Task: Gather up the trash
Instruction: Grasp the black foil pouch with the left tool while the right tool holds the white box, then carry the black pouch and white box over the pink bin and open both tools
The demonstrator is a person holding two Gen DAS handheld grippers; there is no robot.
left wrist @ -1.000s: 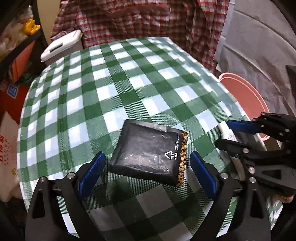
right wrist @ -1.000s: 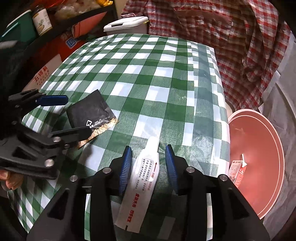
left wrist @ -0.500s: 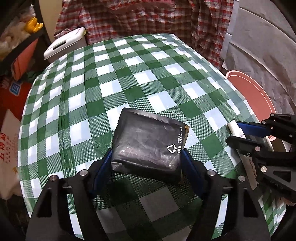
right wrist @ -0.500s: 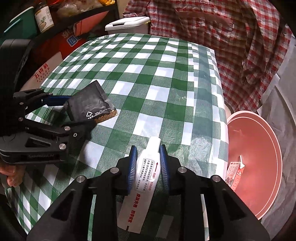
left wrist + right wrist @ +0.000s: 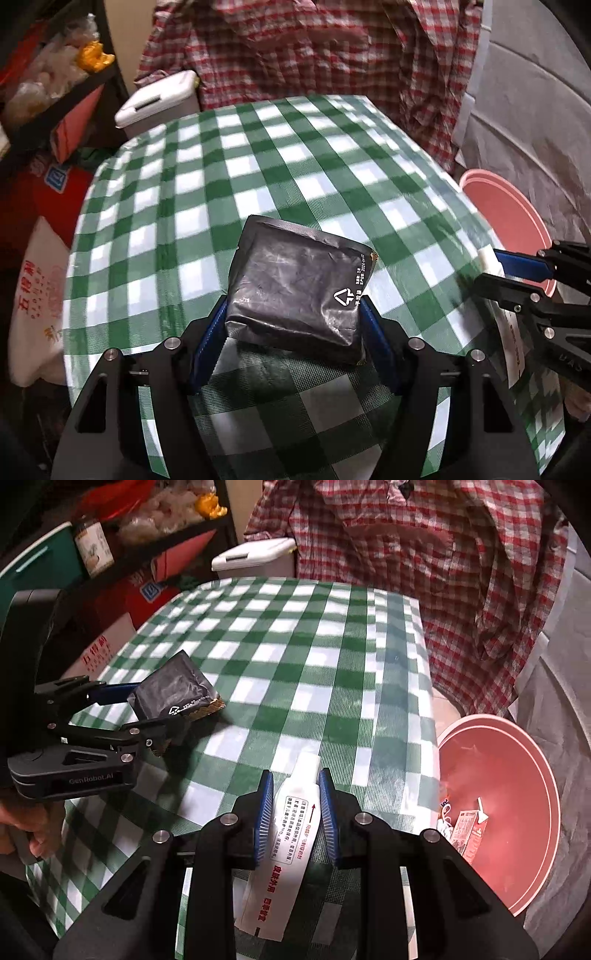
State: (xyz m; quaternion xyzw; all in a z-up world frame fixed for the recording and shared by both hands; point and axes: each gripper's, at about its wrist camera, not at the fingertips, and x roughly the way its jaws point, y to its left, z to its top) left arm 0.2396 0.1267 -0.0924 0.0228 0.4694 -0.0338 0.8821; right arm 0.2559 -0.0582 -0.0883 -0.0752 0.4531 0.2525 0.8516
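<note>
Green-check desk, pink bin off its right edge | left gripper fingers clamped on black pouch, lifted | right gripper fingers clamped on white tube | we carry both over the bin rim, keep squeeze steady, release only above the opening; carton already inside.

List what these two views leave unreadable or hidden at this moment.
- Tube tail: right wrist view, under the right gripper.
- Packet near edge: left wrist view, behind the left gripper.
- Carton print in the bin: too small.
</note>
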